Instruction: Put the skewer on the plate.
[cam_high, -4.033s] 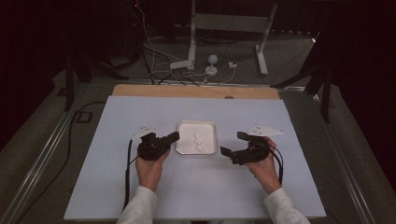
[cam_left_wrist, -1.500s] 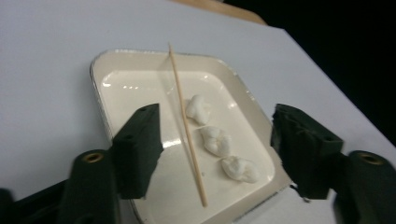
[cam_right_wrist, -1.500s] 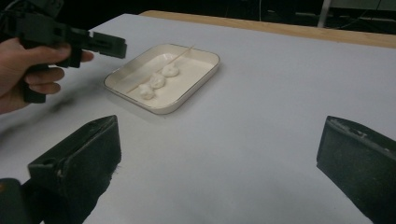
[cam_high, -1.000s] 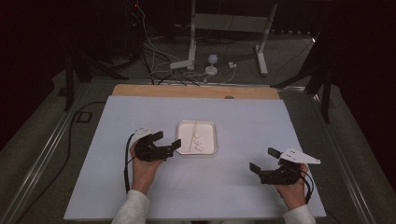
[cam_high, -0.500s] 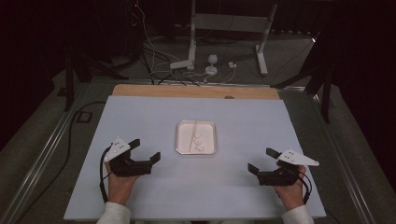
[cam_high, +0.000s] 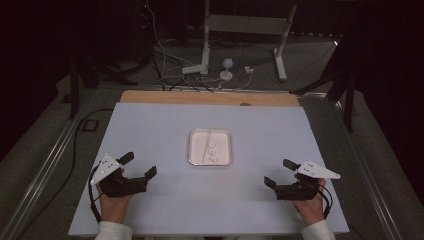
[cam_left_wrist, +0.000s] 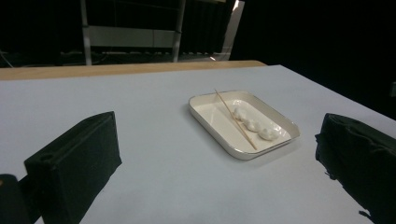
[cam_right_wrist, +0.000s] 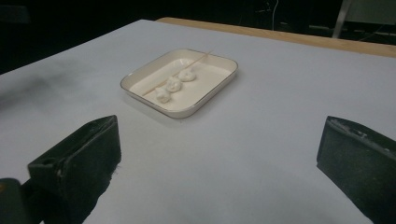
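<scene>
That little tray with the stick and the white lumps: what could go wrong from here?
The thin wooden stick lies loose, one end propped on the rim of the tray, beside three soft white lumps. A knock on the rim could roll it off. The lumps look soft, so a hard squeeze might squash them. Both the left hand-held gripper and the right hand-held gripper stand open and well back from the tray, so any reach towards the light, shallow tray could push it across the table.

No writing, label, brand mark or number can be read anywhere in these views. The tray (cam_high: 210, 147) and the table (cam_high: 165, 130) bear plain, unmarked surfaces
</scene>
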